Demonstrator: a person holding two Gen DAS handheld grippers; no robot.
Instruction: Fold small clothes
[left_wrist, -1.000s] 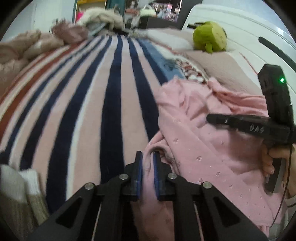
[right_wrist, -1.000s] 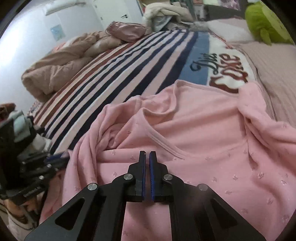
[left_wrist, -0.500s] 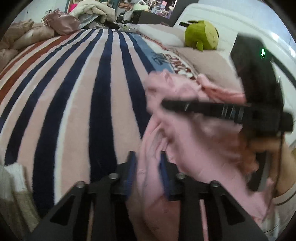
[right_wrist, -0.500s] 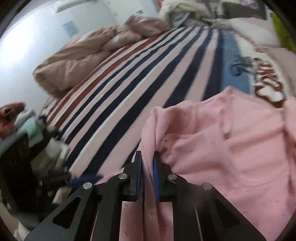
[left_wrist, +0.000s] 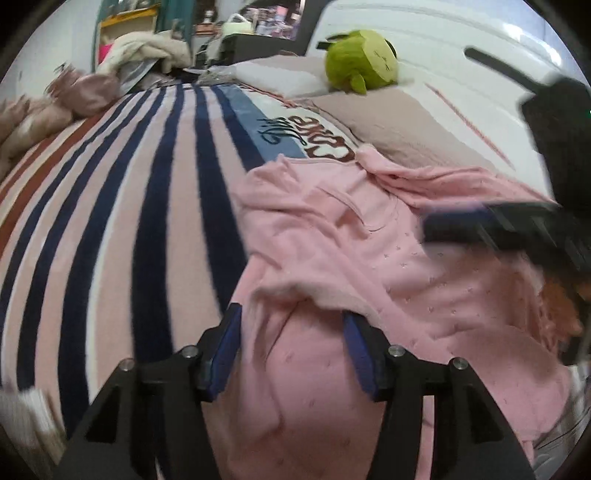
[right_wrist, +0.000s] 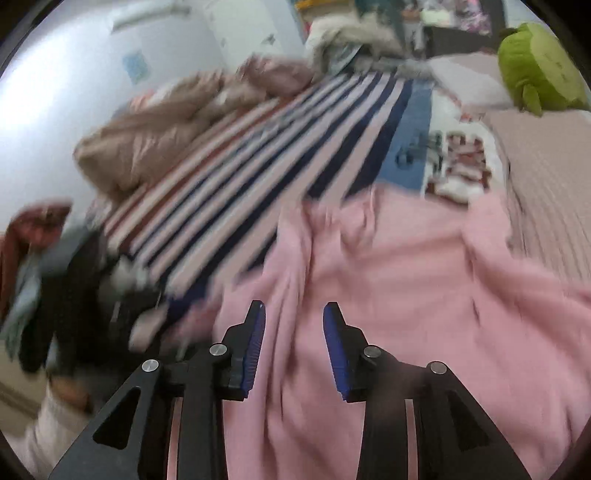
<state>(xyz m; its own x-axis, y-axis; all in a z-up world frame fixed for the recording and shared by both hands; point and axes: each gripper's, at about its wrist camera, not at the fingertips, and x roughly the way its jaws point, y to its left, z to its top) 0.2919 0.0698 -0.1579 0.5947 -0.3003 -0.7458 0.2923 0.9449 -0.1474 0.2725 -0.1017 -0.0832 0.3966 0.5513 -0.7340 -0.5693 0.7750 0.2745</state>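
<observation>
A small pink garment (left_wrist: 369, 258) with tiny dots lies rumpled on the striped blanket (left_wrist: 110, 221), its left part folded over toward the middle. My left gripper (left_wrist: 291, 314) hovers over the garment's near left edge with its jaws opening; pink cloth lies below and between them, and the pads do not press it. My right gripper (right_wrist: 293, 314) is above the same pink garment (right_wrist: 406, 277), jaws opening, nothing pinched. In the left wrist view the right gripper (left_wrist: 498, 225) shows blurred at the right, held by a hand (left_wrist: 561, 302).
A green plush toy (left_wrist: 360, 61) sits on the pillows at the head of the bed. A beige duvet (right_wrist: 147, 140) is bunched at the blanket's far left. A stack of folded clothes (right_wrist: 26, 258) lies at the left, by the blurred left gripper.
Both grippers were shut on folds of the pink garment; now both have let go and stand apart. The garment's left side has been carried over and dropped onto the rest.
</observation>
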